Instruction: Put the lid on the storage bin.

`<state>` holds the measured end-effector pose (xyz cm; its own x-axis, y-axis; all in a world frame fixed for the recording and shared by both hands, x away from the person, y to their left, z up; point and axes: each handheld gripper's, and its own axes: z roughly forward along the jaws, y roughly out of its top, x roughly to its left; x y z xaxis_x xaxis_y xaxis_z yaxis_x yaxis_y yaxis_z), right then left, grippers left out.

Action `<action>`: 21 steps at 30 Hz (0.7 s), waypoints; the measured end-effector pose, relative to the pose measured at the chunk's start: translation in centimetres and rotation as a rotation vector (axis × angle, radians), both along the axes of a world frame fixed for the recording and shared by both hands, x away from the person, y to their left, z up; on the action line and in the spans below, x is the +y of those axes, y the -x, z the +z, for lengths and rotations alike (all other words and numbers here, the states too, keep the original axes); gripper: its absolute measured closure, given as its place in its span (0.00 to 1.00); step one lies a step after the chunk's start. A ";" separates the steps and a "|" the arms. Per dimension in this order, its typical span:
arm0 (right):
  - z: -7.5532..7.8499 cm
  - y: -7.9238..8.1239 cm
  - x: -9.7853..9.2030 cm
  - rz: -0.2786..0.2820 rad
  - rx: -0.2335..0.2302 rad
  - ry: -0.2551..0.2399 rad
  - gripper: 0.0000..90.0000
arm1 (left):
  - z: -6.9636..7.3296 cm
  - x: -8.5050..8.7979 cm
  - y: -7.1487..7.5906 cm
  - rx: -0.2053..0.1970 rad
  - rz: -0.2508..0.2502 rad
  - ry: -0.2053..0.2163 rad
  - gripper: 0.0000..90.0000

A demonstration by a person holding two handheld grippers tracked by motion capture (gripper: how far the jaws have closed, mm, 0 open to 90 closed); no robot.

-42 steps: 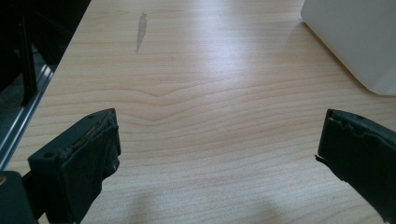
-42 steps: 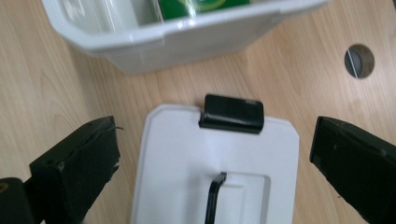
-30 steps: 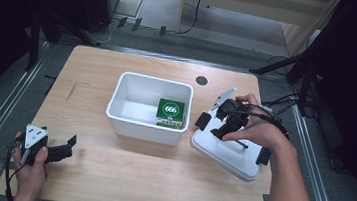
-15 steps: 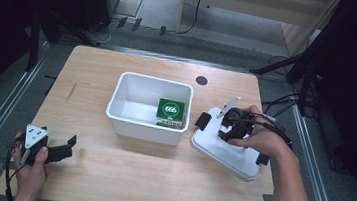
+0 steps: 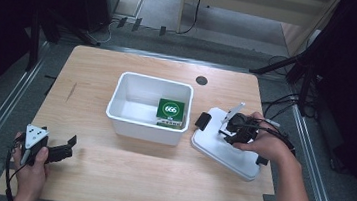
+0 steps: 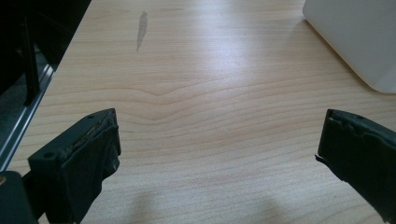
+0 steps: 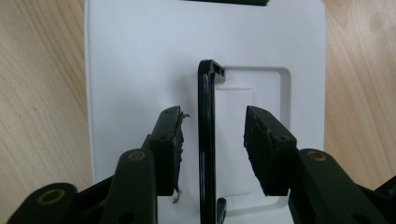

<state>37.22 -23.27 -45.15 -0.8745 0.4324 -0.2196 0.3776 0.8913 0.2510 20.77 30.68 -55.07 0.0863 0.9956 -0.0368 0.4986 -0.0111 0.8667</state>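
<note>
- Right gripper [image 7: 212,140] hangs over the white lid [image 5: 222,148] at the table's right, jaws just closing, straddling the lid's upright black handle [image 7: 207,140] without pressing it yet.
- Lid lies flat just right of the white bin [image 5: 148,108], which holds a green box [image 5: 170,113].
- Left gripper [image 6: 217,154] rests near-left, jaws spread wide over bare wood, gripping nothing.

The table [image 5: 123,175] is pale wood with a fine streaked grain and one grey smudge; the bin [image 5: 136,126] on it is plain white; the box [image 5: 170,112] inside is green with white figures on a round mark; the lid [image 5: 221,155] is white, its handle [image 7: 207,140] glossy black; both grippers, left [image 5: 63,149] and right [image 5: 231,131], have black jaws; the left one carries a grey plate.
</note>
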 end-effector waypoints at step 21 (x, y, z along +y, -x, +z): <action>-0.3 -0.2 -2.1 -0.040 0.007 -0.017 0.82 | 0.0 -0.1 0.0 -0.001 0.001 -0.004 0.00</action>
